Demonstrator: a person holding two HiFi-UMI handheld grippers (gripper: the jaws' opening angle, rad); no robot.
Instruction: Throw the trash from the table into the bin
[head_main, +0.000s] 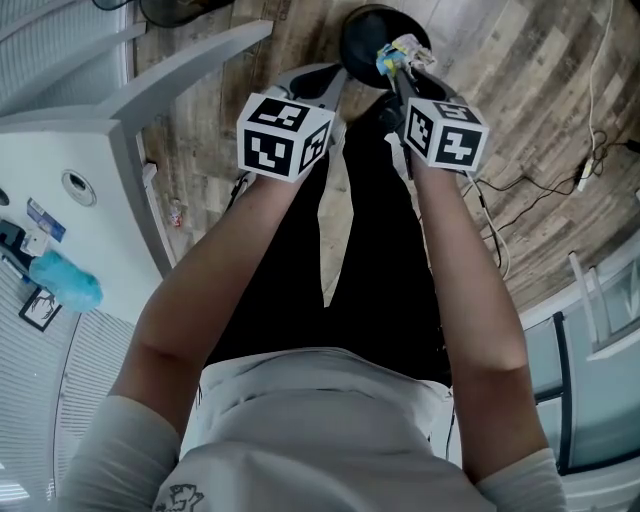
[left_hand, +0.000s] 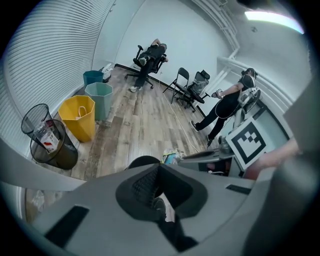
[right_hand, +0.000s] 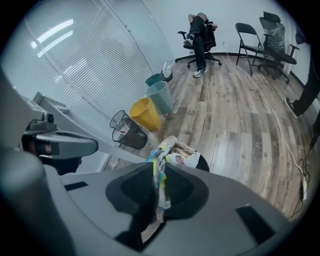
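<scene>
Hanging pinched between the jaws of my right gripper (right_hand: 159, 169), the crumpled wrapper (right_hand: 169, 149) sits over the black bin (head_main: 356, 40) on the floor. Risk: it's light & splayed wide, so on release it could snag a pad or drift past the rim. Looks: white, yellow & blue print, bunched up. Left gripper (left_hand: 159, 169) closed, empty, alongside.

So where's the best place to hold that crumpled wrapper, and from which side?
The crumpled wrapper is best pinched on its thin flat tail, coming from above. The right gripper has it so: jaws closed on that strip, puffy bulk sticking out past the tips over the black bin. The bulk would likely squash and slip.
</scene>
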